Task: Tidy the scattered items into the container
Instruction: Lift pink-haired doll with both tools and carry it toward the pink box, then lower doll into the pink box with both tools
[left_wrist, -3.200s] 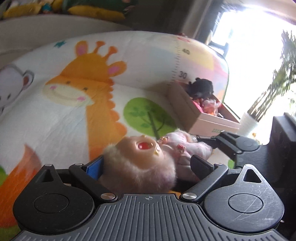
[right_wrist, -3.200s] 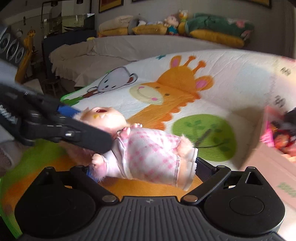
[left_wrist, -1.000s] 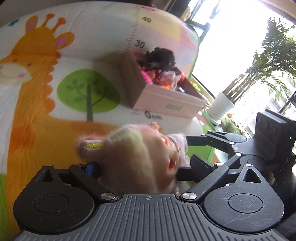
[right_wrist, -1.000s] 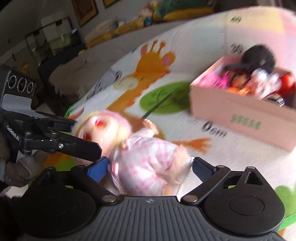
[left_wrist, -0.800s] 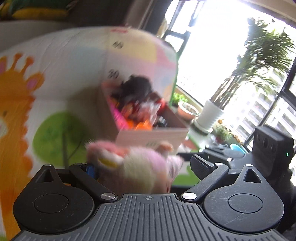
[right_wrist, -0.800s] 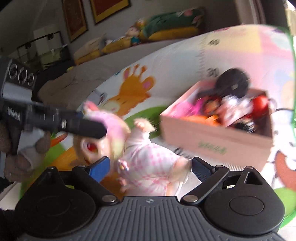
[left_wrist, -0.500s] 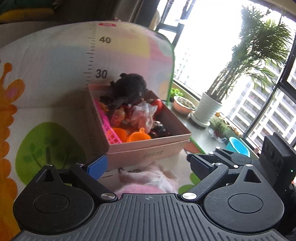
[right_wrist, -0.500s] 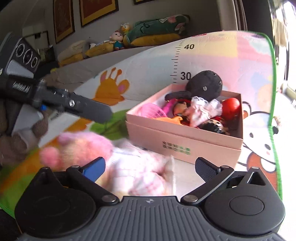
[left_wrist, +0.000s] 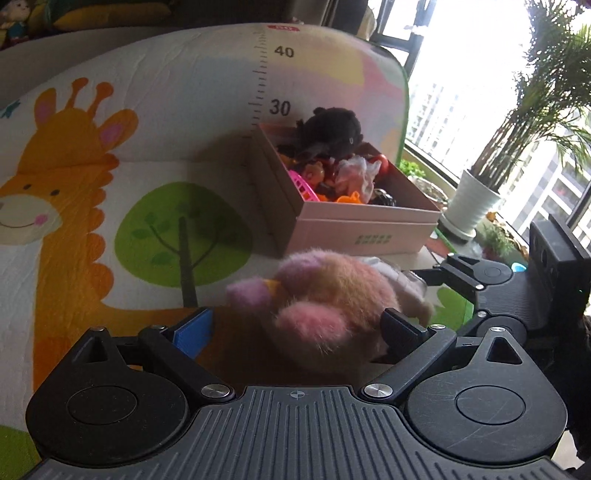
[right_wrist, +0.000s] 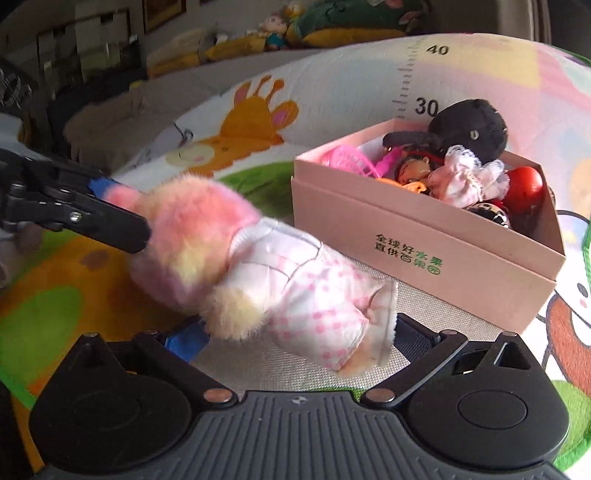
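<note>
While the giraffe play mat (left_wrist: 110, 155) is spreading across the left, the left gripper (left_wrist: 295, 328) is standing wide, its blue-padded finger (left_wrist: 194, 330) apart from the doll (left_wrist: 325, 306) and its other finger just beside the fluffy pink head; whether it is touching is unclear. Further along, the doll is lying face down on the mat, just in front of the pink box (right_wrist: 424, 251). The right gripper (right_wrist: 291, 338) is flanking the doll's checked dress, jaws wide and not squeezing it. Rightward, the box is sitting full of toys, a black plush (right_wrist: 469, 129) on top.
</note>
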